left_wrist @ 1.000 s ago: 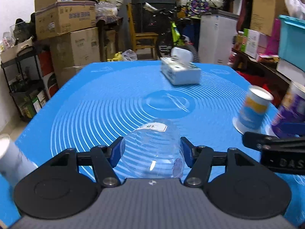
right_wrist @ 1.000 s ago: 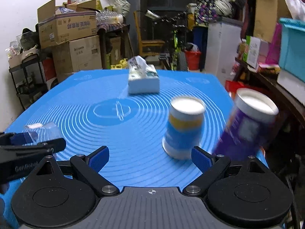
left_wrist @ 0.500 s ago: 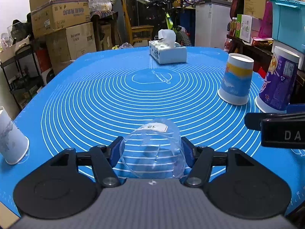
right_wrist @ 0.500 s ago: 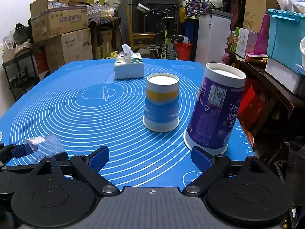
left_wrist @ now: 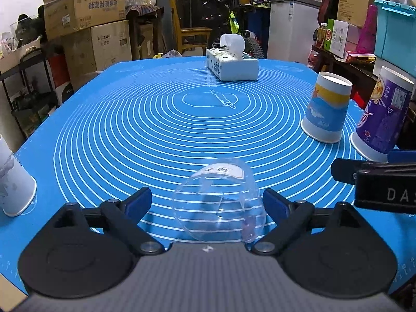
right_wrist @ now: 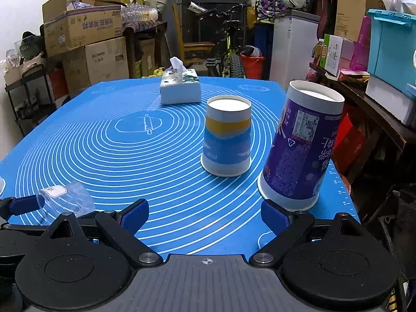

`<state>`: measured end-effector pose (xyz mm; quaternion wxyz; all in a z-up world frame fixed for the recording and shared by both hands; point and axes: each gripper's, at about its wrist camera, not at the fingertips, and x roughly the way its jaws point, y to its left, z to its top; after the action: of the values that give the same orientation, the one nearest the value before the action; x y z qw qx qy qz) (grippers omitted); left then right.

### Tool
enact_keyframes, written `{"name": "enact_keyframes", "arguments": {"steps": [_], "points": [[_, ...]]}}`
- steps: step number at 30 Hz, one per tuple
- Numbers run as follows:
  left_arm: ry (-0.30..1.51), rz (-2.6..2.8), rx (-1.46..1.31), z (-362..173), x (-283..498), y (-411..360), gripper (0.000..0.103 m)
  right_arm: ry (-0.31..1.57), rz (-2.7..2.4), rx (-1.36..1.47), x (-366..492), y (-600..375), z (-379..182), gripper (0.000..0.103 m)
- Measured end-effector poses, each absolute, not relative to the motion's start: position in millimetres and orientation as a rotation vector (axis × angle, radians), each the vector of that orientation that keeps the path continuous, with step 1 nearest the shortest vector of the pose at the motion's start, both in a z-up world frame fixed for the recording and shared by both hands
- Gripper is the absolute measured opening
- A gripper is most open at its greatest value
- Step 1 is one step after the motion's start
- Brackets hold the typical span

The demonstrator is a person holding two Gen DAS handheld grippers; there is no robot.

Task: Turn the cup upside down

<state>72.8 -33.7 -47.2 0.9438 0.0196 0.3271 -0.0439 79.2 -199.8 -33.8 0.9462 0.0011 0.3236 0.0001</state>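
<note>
While the clear plastic cup (left_wrist: 219, 200) is flanked untouched by the spread left gripper (left_wrist: 207, 201), the right gripper (right_wrist: 205, 214) is held apart near it.

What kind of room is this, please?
Probably a home storage room or garage: stacked cardboard boxes, a parked bicycle and a small white fridge crowd behind the table's blue mat.

"DAS" on right hand-held gripper (left_wrist: 377, 179)

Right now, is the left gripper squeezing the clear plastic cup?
No, the left gripper is open, with a gap showing between each blue pad and the clear plastic cup sitting upside down on the blue mat.
</note>
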Motion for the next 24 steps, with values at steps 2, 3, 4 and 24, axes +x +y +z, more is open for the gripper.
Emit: {"name": "enact_keyframes", "arguments": {"steps": [2,3,4,24], "points": [[0.669,-0.093,0.037,-46.2,72.8,-33.3,0.092,0.658,-0.002,0.006,79.0,-199.8,-33.6,0.094],[0.669,-0.095,0.034,-45.6,73.2,-32.4,0.092,0.658,-0.002,0.009,78.5,-200.4,-33.4,0.094],[0.67,-0.097,0.03,-44.4,72.7,-31.5,0.092,0.66,-0.002,0.013,78.4,-201.0,-32.4,0.094],[0.704,0.037,-0.091,12.1,49.5,39.5,0.1,0.844,0.222,0.116,113.6,-155.3,11.9,0.094]]}}
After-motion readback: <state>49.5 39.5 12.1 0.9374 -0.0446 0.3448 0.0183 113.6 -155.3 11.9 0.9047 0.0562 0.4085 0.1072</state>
